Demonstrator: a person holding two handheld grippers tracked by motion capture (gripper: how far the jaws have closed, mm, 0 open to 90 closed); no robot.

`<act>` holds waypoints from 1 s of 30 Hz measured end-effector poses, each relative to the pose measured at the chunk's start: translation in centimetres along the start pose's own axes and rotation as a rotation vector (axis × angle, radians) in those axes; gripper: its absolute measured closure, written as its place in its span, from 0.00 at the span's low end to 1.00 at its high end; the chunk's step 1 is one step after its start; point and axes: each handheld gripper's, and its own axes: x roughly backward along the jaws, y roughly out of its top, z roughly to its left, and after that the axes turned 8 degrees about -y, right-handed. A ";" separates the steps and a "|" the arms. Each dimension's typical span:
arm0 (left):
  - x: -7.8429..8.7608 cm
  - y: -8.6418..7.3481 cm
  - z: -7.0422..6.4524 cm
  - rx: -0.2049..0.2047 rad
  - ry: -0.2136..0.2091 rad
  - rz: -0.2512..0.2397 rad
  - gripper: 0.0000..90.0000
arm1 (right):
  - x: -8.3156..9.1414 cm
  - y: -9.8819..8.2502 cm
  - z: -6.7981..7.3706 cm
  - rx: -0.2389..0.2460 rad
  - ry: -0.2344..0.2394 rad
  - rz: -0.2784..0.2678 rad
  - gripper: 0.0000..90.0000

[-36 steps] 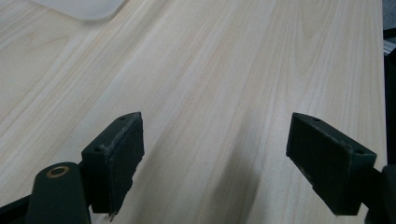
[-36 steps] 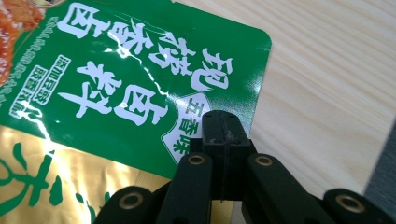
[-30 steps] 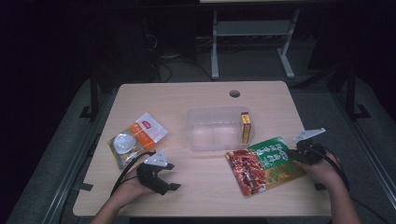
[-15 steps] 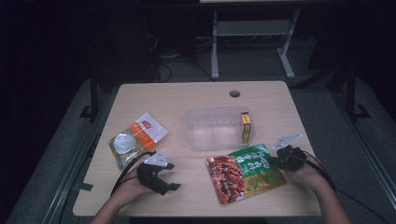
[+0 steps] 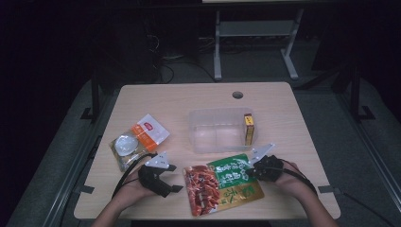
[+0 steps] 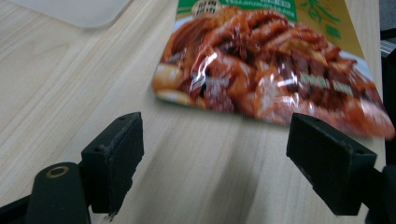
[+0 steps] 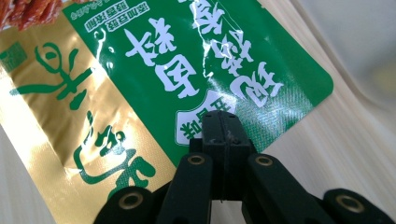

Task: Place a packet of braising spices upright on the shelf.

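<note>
Right now your right gripper is clamped on the green edge of the glossy red, green and gold foil food pouch, which lies flat on the light wooden table at the lower middle of the high view, just below the clear plastic container. In the right gripper view the jaws are pressed together on a thin strip of the pouch's margin near its rounded corner, so the hold looks shallow; I judge that a quick tug could let the slick film slide out or crease. Your left gripper sits just left of the pouch with its jaws spread wide and nothing between them, and the left gripper view shows the pouch's red end lying ahead of the pads. If you drag the pouch further that way, it may ride up against those parted jaws and buckle.
</note>
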 end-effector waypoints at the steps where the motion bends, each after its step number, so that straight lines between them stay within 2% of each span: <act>1: 0.0 0.0 0.0 0.000 -0.001 0.000 0.21 | -0.2 0.3 0.2 0.017 -0.001 -0.001 1.00; 7: 0.0 0.0 0.0 0.001 -0.001 0.000 0.21 | -0.8 1.8 1.8 0.072 -0.001 -0.016 1.00; 11: 0.0 0.0 0.0 -0.004 -0.001 0.002 0.21 | -1.2 2.6 2.6 0.084 0.008 -0.024 1.00; 12: 0.0 0.0 0.0 -0.003 -0.001 0.002 0.21 | -1.3 2.7 2.6 0.094 0.007 -0.025 1.00; 15: -0.1 0.1 -0.1 0.005 0.000 -0.010 0.21 | -1.3 2.8 2.7 0.085 0.010 -0.022 1.00; 17: -0.2 0.3 -0.1 0.005 0.000 -0.018 0.21 | -1.3 2.7 2.7 0.094 -0.007 -0.022 1.00; 18: -0.1 0.4 -0.1 -0.007 -0.001 -0.009 0.21 | -1.1 2.6 2.6 0.094 -0.009 -0.029 1.00; 20: -0.3 0.6 -0.2 -0.004 -0.004 -0.018 0.21 | -0.5 2.4 2.2 0.050 -0.012 -0.066 1.00; 22: -0.6 0.9 -0.1 -0.015 -0.007 -0.015 0.20 | 0.2 2.0 1.8 0.001 -0.014 -0.094 0.93; 26: -1.5 1.8 0.0 -0.025 -0.016 -0.007 0.20 | 0.7 1.0 1.4 -0.053 -0.035 -0.099 0.81; 28: -1.9 2.2 0.1 -0.027 -0.015 -0.011 0.20 | 1.1 0.4 1.4 -0.086 -0.035 -0.099 0.73; 30: -2.4 2.5 0.2 -0.033 -0.019 -0.002 0.20 | 1.5 0.0 1.6 -0.125 -0.039 -0.110 0.59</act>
